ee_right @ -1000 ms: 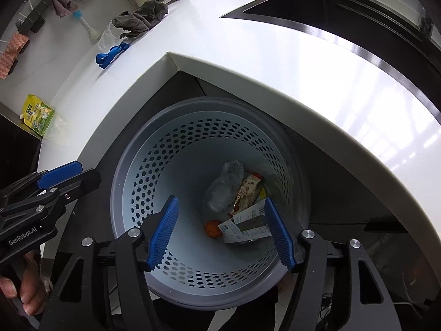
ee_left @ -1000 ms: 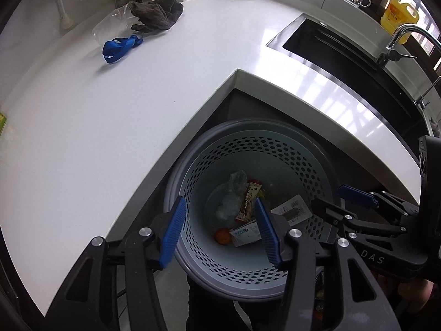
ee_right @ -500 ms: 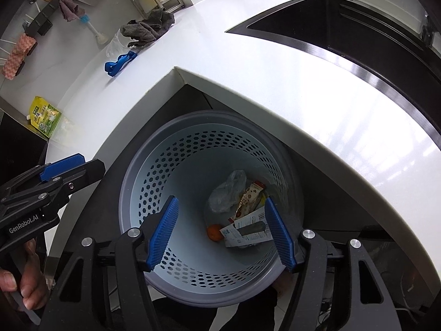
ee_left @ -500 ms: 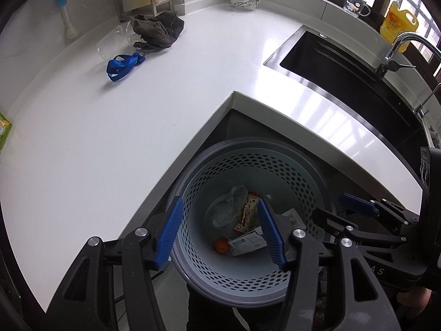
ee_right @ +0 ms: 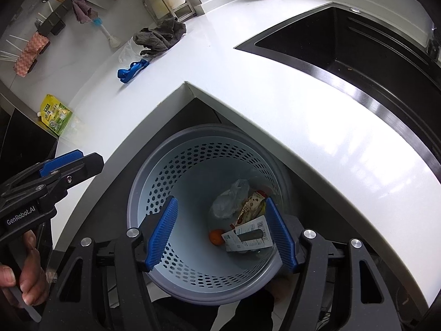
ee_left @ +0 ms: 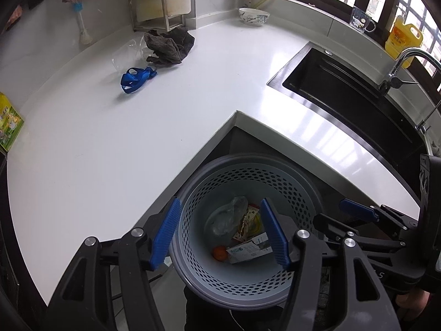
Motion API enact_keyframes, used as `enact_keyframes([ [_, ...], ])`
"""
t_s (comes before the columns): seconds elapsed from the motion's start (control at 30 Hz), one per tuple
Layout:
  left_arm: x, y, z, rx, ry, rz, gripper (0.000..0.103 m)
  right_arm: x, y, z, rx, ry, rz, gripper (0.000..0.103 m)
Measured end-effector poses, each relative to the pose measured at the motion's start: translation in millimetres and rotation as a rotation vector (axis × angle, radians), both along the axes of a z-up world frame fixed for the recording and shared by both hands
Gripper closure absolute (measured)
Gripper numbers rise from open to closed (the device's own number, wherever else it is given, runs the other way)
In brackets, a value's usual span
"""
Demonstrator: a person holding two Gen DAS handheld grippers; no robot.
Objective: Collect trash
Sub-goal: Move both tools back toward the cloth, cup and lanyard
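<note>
A grey perforated waste basket stands on the floor in the counter's inner corner; it also shows in the right wrist view. Inside lie a clear plastic bag, a snack wrapper, a white label packet and a small orange ball. My left gripper is open and empty above the basket. My right gripper is open and empty above it too. A blue strap, a clear plastic cup and a green packet lie on the white counter.
A dark grey rag lies by a metal rack. A black sink with a tap is at the right. A bowl, a glass mug and a yellow bottle stand at the back.
Both grippers have risen and drawn back from the basket, so it looks smaller and more of the counter shows. Both stay open and empty.
</note>
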State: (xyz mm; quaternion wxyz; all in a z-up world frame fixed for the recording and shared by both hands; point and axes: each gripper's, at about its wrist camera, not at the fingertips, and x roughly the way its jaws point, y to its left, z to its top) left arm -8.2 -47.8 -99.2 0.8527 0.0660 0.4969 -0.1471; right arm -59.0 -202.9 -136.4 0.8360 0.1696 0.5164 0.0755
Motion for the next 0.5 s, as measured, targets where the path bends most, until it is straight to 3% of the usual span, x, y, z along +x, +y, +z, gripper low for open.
enact_keyframes([
  [0.5,-25,22,27,-0.036,-0.061,0.16,0.034,4,10,28,0.002,-0.086,0.137,0.038],
])
